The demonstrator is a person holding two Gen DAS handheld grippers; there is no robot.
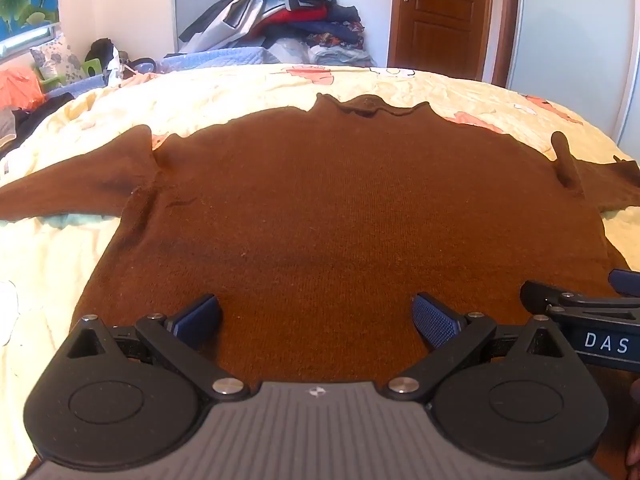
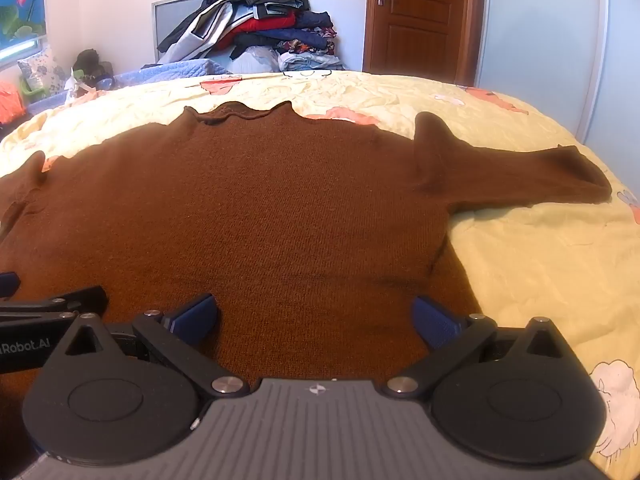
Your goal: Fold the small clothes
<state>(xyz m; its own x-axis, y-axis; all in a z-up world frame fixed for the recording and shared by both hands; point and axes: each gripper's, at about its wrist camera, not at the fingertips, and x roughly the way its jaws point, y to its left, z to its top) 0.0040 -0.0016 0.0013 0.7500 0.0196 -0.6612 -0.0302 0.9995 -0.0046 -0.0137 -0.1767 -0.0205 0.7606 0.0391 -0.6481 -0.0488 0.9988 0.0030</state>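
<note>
A brown knit sweater (image 1: pixel 320 200) (image 2: pixel 256 208) lies flat on the bed, collar (image 1: pixel 366 107) at the far side and both sleeves spread outward. My left gripper (image 1: pixel 316 320) hovers over the sweater's near hem, jaws wide open with only fabric below them. My right gripper (image 2: pixel 316 320) is open the same way above the hem, to the right of the left one. The right sleeve (image 2: pixel 520 176) stretches out over the bedspread. In the left wrist view the left sleeve (image 1: pixel 76 188) runs off the frame edge. Each gripper's black linkage shows at the edge of the other's view.
A yellow patterned bedspread (image 2: pixel 540 264) covers the bed. A tall heap of clothes (image 1: pixel 288 12) is piled against the far wall beside a wooden door (image 1: pixel 440 16). Cushions and clutter (image 1: pixel 48 68) sit at the far left. A white wardrobe (image 2: pixel 540 48) stands at the right.
</note>
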